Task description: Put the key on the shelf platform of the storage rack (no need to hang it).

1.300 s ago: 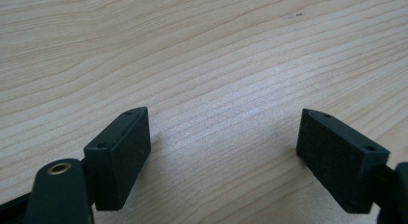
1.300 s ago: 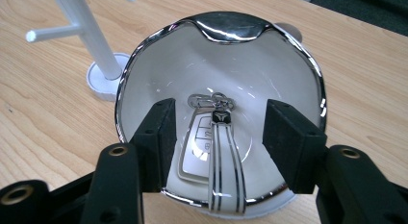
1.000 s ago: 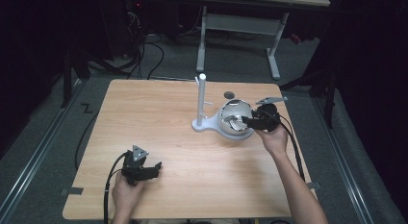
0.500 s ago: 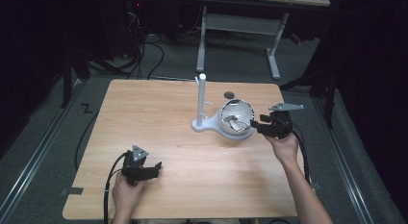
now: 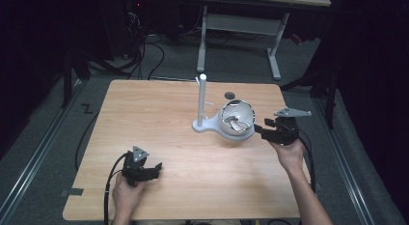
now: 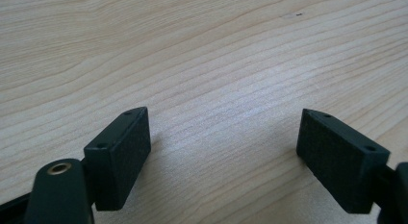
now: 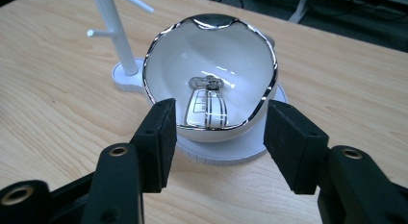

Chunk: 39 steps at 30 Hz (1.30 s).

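Note:
A white bowl with a silver rim (image 5: pixel 236 120) (image 7: pixel 211 94) sits on a round white base next to a white stand with a thin post (image 5: pixel 202 98) (image 7: pixel 111 29). Inside the bowl lies a small silver piece of jewellery (image 7: pixel 208 105). My right gripper (image 5: pixel 262 130) (image 7: pixel 219 142) is open just right of the bowl, jaws pointing at it and holding nothing. My left gripper (image 5: pixel 153 170) (image 6: pixel 223 147) rests open at the table's front left, over bare wood, with nothing between its jaws.
The light wooden table (image 5: pixel 159 119) carries a small dark disc (image 5: pixel 230 95) behind the bowl. A white-legged desk frame (image 5: pixel 241 22) and cables (image 5: pixel 144 46) lie on the floor beyond the far edge.
My right gripper has drawn back to the right, away from over the bowl, to just outside its rim. The left gripper has stayed put.

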Available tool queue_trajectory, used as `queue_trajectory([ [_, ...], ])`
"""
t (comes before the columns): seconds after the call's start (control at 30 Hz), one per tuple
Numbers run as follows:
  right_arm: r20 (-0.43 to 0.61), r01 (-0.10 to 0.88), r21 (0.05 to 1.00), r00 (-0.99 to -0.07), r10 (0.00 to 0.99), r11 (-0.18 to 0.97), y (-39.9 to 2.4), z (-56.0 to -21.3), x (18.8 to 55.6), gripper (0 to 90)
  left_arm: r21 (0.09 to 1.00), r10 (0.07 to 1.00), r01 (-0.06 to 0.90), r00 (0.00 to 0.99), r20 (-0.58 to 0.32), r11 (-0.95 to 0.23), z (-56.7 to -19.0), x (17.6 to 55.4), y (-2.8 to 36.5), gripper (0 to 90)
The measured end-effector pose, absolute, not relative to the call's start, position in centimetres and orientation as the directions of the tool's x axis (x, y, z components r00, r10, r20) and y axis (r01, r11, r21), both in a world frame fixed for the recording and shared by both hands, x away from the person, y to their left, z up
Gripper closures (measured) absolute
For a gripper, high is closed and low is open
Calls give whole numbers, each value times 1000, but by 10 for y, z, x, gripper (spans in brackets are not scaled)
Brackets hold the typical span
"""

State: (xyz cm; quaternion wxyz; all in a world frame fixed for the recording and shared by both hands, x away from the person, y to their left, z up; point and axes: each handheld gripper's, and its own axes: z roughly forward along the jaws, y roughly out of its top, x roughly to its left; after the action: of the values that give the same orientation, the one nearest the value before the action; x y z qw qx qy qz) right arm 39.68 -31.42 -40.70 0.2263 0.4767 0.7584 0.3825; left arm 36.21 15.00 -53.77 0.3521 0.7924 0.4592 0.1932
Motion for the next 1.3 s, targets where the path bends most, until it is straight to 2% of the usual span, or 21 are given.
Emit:
queue_trajectory([
  [0.23, -3, 561, 781, -434, 901, 273, -320, -412, 385, 456, 735, 864, 592, 503, -17, -331, -538, 362, 150, 196],
  [0.67, 35, 548, 804, -429, 902, 229, -331, -416, 360, 456, 735, 864, 592, 503, -15, -332, -538, 362, 150, 195],
  [1.3, 99, 574, 798, -426, 899, 184, -333, -447, 339, 457, 736, 865, 591, 502, -13, -331, -538, 362, 150, 194],
])
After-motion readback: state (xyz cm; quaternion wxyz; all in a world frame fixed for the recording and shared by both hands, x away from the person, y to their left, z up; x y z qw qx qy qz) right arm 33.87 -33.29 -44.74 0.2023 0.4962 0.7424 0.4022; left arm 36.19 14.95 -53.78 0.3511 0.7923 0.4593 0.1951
